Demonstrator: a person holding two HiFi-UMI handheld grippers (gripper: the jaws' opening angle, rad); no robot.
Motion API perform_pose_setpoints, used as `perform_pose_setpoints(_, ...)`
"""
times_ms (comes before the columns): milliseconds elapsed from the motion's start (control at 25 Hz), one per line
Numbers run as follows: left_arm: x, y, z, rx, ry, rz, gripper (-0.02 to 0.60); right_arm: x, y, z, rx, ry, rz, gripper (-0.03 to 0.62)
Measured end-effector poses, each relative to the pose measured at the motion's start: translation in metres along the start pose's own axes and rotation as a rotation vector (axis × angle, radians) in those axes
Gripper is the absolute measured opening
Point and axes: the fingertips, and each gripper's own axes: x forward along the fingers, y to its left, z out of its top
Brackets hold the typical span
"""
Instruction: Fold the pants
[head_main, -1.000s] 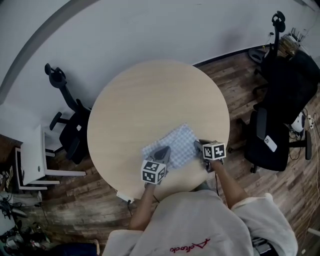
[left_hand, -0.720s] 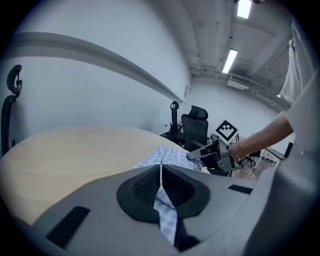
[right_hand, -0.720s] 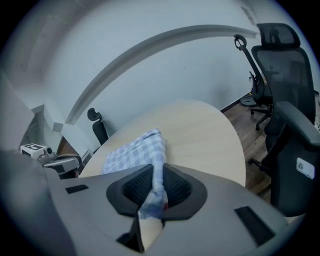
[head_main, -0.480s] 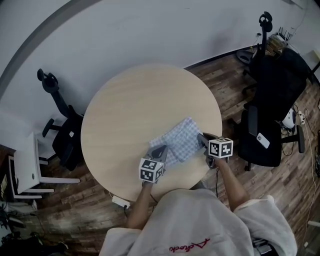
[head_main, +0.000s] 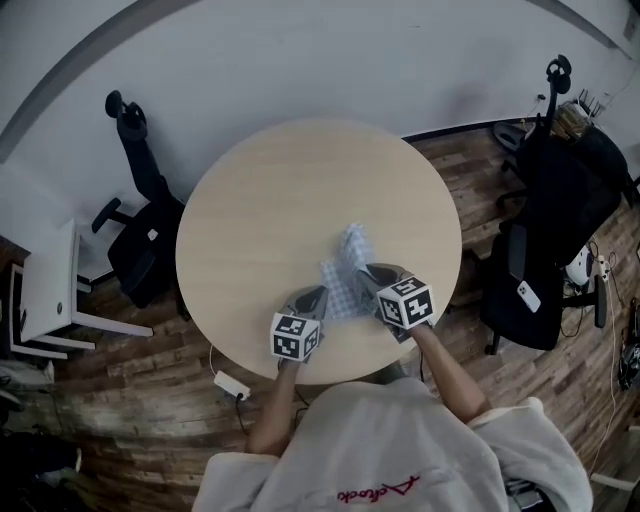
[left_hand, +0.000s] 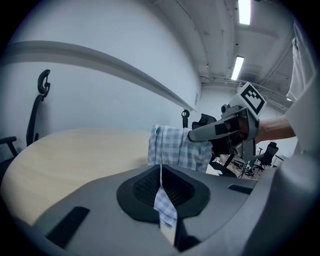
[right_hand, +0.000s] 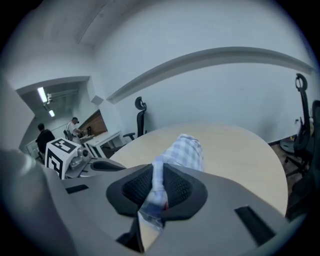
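Observation:
The blue-and-white checked pants (head_main: 346, 262) are drawn up off the round wooden table (head_main: 270, 200) into a narrow bunch near its front edge. My left gripper (head_main: 316, 298) is shut on one edge of the cloth, and a thin strip of the pants (left_hand: 163, 197) shows pinched between its jaws. My right gripper (head_main: 366, 273) is shut on another part, with a thick fold of the pants (right_hand: 156, 192) between its jaws. In the left gripper view the pants (left_hand: 175, 147) hang from the right gripper (left_hand: 192, 135). In the right gripper view the left gripper's marker cube (right_hand: 62, 156) sits close at the left.
Black office chairs stand left (head_main: 140, 240) and right (head_main: 560, 210) of the table. A white side table (head_main: 45, 290) is at the far left and a power strip (head_main: 231, 383) lies on the wood floor by the table's front. Two people (right_hand: 45, 135) stand far off.
The pants lay spread flat on the table; now they are pulled up into a bunch. My right gripper has risen and swung left toward the left gripper, which shifted a little.

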Motion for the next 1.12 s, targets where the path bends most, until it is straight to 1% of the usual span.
perform_pose_setpoints(120,-0.027,0.015,-0.012,-0.035,-0.021,0.052,0.038,0.028,0.037,-0.014,-0.083,0.058,0.019,0.081)
perform_pose_setpoints(200,-0.046,0.026,-0.021,-0.06,-0.033,0.095,0.038,0.05,0.058,-0.031,-0.138,0.109,0.031,0.081)
perform_pose_setpoints(360,-0.087,0.05,-0.047,-0.117,-0.045,0.195,0.038,0.093,0.091,-0.083,-0.24,0.259,0.038,0.083)
perform_pose_setpoints(520,-0.128,0.067,-0.067,-0.172,-0.049,0.292,0.038,0.124,0.111,-0.136,-0.309,0.436,0.019,0.089)
perform_pose_setpoints(600,-0.148,0.074,-0.076,-0.197,-0.044,0.335,0.038,0.134,0.119,-0.15,-0.329,0.477,0.011,0.104)
perform_pose_setpoints(680,-0.163,0.079,-0.085,-0.21,-0.041,0.362,0.038,0.142,0.125,-0.155,-0.344,0.477,0.007,0.107)
perform_pose_setpoints(760,-0.17,0.082,-0.09,-0.213,-0.04,0.368,0.038,0.145,0.129,-0.156,-0.335,0.486,0.018,0.112)
perform_pose_setpoints(840,-0.168,0.081,-0.09,-0.208,-0.041,0.354,0.038,0.142,0.132,-0.16,-0.286,0.506,0.046,0.123)
perform_pose_setpoints(880,-0.164,0.079,-0.088,-0.202,-0.043,0.34,0.038,0.139,0.134,-0.161,-0.259,0.5,0.065,0.137)
perform_pose_setpoints(960,-0.153,0.071,-0.083,-0.185,-0.049,0.307,0.038,0.133,0.142,-0.151,-0.226,0.436,0.115,0.197)
perform_pose_setpoints(1040,-0.143,0.062,-0.074,-0.162,-0.052,0.269,0.038,0.126,0.152,-0.132,-0.202,0.329,0.17,0.21)
perform_pose_setpoints(1120,-0.131,0.055,-0.065,-0.14,-0.054,0.229,0.038,0.114,0.154,-0.111,-0.189,0.229,0.178,0.21)
